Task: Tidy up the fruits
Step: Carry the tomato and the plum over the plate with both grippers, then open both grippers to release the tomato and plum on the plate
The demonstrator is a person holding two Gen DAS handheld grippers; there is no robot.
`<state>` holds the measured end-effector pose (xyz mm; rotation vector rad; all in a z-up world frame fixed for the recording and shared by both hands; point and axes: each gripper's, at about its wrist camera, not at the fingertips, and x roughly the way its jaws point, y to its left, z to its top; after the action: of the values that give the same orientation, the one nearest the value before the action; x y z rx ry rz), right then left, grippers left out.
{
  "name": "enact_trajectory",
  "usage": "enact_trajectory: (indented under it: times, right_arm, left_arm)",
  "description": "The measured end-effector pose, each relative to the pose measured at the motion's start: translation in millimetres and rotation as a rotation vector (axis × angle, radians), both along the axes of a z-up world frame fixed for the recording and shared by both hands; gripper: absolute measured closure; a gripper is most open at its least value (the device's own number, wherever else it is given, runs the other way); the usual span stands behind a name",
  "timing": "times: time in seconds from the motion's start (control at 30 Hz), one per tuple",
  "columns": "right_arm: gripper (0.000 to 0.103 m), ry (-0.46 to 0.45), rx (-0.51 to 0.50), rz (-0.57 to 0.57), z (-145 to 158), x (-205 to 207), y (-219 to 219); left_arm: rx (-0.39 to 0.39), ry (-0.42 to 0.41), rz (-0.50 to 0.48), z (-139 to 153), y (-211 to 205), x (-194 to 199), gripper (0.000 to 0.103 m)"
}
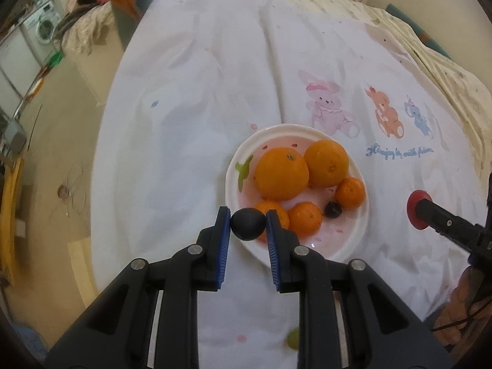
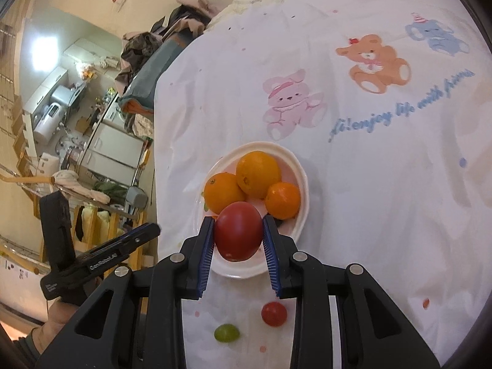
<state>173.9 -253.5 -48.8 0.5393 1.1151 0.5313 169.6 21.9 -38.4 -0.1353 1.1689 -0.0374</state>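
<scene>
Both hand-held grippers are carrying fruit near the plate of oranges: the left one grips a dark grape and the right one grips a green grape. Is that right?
Not quite. The right hand-held gripper is shut on a red tomato, as the right wrist view shows; the green grape lies loose on the cloth. The left hand-held gripper does grip the dark grape by the plate of oranges.

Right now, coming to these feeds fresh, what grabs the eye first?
The white plate heaped with oranges on the cartoon-print sheet. The left gripper pinches a dark round fruit at the plate's near rim; the right gripper holds a red tomato above it.
</scene>
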Motion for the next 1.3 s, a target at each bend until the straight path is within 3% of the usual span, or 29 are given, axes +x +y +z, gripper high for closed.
enact_trajectory:
  times: [0.1,0.2,0.37,0.5,0.9,1.03,1.07,1.1,1.13,1.17,1.2,1.23,1.27,1.3]
  right_arm:
    - [0.070,0.006,0.000,0.033,-5.4,10.0,10.5]
    - [0.070,0.022,0.005,0.061,-13.8,20.4,20.9]
    - [0.070,0.055,-0.008,0.092,-29.1,36.6,35.6]
    - [0.070,0.069,-0.027,0.124,-38.4,42.2,47.4]
    - [0.068,0.085,-0.042,0.146,-47.3,48.1,58.7]
    - [0.067,0.078,-0.013,0.125,-47.7,50.2,56.0]
    - [0.061,0.077,-0.004,0.125,-47.2,50.8,55.6]
    - [0.046,0.075,-0.001,0.121,-46.3,51.3,55.2]
    - [0.041,0.069,0.006,0.113,-44.6,50.8,54.1]
    - [0.036,0.059,0.011,0.104,-42.9,50.1,52.7]
    - [0.035,0.047,0.008,0.094,-40.6,49.4,51.2]
    - [0.035,0.036,0.001,0.087,-37.9,49.0,49.3]
    - [0.035,0.032,-0.001,0.084,-36.8,49.5,47.6]
    - [0.035,0.028,-0.001,0.080,-36.0,49.3,45.3]
  left_arm:
    - [0.017,0.011,0.004,-14.0,0.3,8.1,0.083]
    - [-0.023,0.039,0.030,-26.7,5.4,11.1,0.083]
    - [-0.004,0.006,0.048,-30.4,10.0,13.4,0.083]
    - [-0.033,0.021,0.059,-36.8,14.2,19.3,0.083]
    - [-0.077,-0.010,0.058,-33.1,6.0,29.9,0.083]
    - [-0.091,-0.063,0.070,-24.1,6.9,27.8,0.083]
    - [-0.099,-0.076,0.069,-21.9,7.3,27.5,0.083]
    - [-0.110,-0.080,0.063,-20.4,7.1,27.7,0.082]
    - [-0.120,-0.075,0.061,-20.1,7.6,27.7,0.075]
    - [-0.131,-0.072,0.063,-20.2,8.2,27.8,0.059]
    - [-0.139,-0.065,0.070,-20.3,8.8,27.4,0.050]
    - [-0.136,-0.061,0.080,-19.9,9.5,26.6,0.033]
    - [-0.131,-0.061,0.091,-19.1,10.5,26.0,0.027]
    - [-0.133,-0.067,0.095,-18.2,11.3,24.5,0.026]
